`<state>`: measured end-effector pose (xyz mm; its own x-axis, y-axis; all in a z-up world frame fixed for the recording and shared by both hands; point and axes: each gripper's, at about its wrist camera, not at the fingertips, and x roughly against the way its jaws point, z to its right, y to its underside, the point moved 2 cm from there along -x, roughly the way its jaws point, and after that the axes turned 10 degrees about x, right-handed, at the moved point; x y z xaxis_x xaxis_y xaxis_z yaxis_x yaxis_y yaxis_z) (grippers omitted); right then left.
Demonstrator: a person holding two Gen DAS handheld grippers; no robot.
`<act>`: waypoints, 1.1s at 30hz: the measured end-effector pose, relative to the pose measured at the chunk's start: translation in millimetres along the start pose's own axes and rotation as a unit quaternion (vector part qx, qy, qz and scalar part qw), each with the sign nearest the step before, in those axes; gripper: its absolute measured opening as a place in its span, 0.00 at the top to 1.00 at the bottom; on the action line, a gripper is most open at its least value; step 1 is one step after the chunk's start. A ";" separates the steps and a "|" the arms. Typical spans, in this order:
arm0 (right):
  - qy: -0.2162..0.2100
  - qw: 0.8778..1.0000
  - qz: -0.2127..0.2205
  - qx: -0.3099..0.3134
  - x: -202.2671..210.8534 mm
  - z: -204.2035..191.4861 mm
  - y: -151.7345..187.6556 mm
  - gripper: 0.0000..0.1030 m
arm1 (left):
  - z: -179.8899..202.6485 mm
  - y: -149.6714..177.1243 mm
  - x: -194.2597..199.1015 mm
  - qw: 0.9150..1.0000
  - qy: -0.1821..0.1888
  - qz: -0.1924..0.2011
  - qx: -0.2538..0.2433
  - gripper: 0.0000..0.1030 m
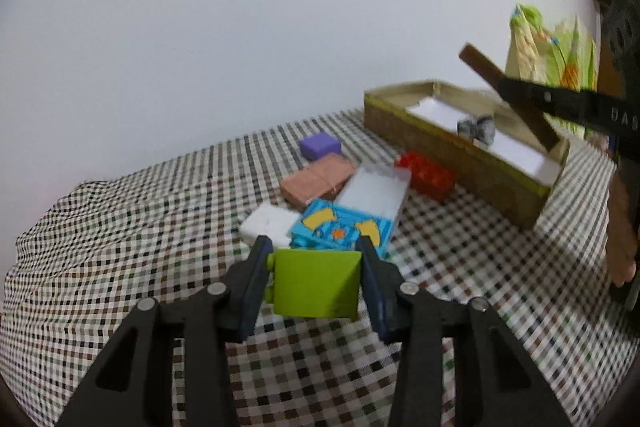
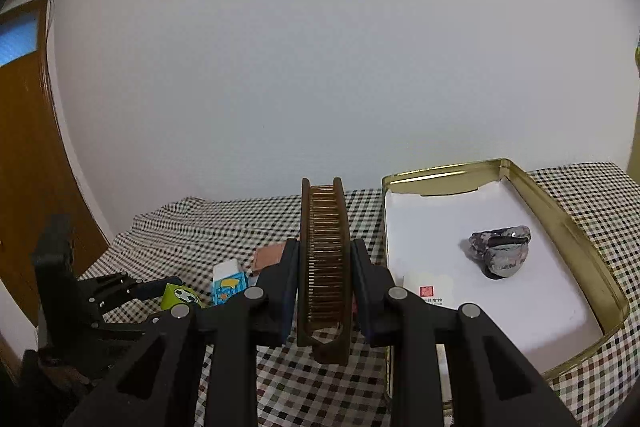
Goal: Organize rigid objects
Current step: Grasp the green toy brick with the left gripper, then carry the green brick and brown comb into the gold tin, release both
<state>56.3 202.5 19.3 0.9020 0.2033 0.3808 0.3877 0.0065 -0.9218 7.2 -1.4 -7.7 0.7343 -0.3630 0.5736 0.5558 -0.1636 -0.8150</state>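
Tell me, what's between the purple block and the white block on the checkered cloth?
The pink block lies between the purple block and the white block on the checkered cloth, as the left wrist view shows.

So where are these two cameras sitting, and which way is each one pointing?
Left wrist: on the left hand-held gripper, looking down its fingers at a green block it grips, toys and the tin beyond; a hand shows at right.
Right wrist: on the right hand-held gripper, looking along a gripped brown comb, the tin to its right.
Shared: tin, comb, green block, checked cloth; each sees the other gripper.
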 end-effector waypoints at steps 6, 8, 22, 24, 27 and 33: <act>0.032 0.999 0.034 0.017 12.6 5.8 -9.1 0.73 | 10.6 -11.5 10.2 0.997 -0.011 0.059 0.054 0.59; 0.046 0.998 0.043 0.021 16.1 12.2 -11.7 0.73 | 17.4 -13.1 11.9 0.996 -0.011 0.069 0.063 0.59; 0.150 0.988 0.037 0.022 21.2 101.4 -12.2 0.73 | 107.5 -46.8 -21.4 0.993 0.012 0.079 0.088 0.59; 0.164 0.986 0.033 0.015 21.2 119.8 -11.6 0.73 | 121.4 -51.8 -26.0 0.993 0.016 0.081 0.087 0.59; 0.180 0.983 0.026 0.022 16.6 139.4 -11.3 0.73 | 142.2 -61.5 -35.2 0.992 0.022 0.080 0.090 0.59; 0.192 0.981 0.001 0.033 7.2 163.0 -6.1 0.73 | 174.8 -69.2 -53.8 0.992 0.039 0.067 0.094 0.59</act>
<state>29.5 363.5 15.8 0.9123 -0.1807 0.3674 0.3849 0.0728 -0.9201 -2.6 189.8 32.2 0.7783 -0.4414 0.4466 0.5234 0.0633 -0.8497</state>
